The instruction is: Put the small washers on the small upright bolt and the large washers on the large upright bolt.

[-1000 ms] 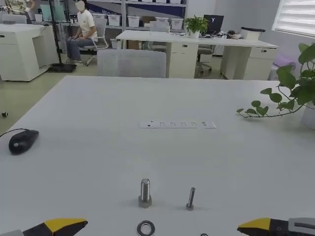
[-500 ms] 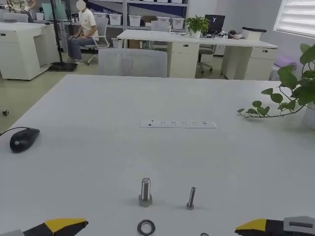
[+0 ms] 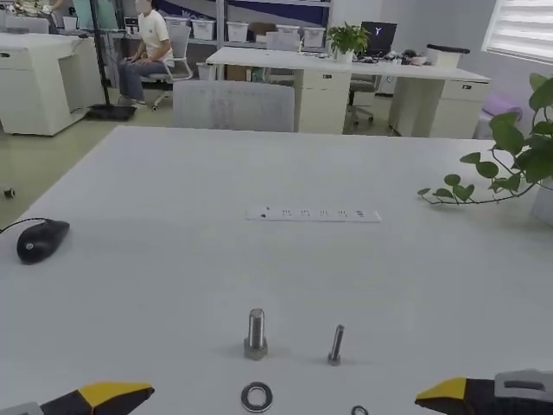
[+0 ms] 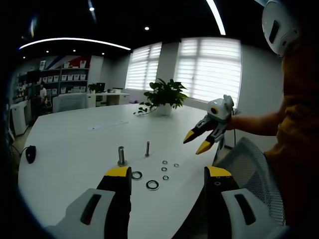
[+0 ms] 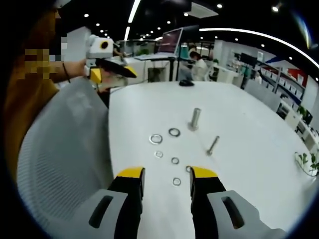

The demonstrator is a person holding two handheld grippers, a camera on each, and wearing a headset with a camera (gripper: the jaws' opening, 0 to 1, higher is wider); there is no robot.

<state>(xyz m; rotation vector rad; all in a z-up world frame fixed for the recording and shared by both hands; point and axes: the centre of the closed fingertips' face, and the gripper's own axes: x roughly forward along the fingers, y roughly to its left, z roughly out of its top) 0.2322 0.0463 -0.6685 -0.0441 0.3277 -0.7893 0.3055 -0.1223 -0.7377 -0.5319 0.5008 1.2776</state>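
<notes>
1. Washers first: none is on a bolt. Two large washers [image 4: 152,185] lie flat on the table [image 3: 173,216] just near of the large bolt [image 3: 256,334]. Four small washers [image 5: 175,161] lie scattered to their right, near of the small bolt [image 3: 336,344].
2. Both bolts stand upright and bare, the large bolt on the left and the small bolt on the right. By my reading the task has not begun, with all six washers left to place.
3. At the near edge hover the left claw [image 4: 168,174] and the right claw [image 5: 167,175], each with jaws apart and holding nothing.
4. Farther out are a power strip [image 3: 313,214] at mid-table, a mouse [image 3: 41,240] on the left, a plant [image 3: 510,164] on the right and a chair [image 3: 233,105] past the far edge. All sit well apart from the bolts, so nothing seems to block the reach.
</notes>
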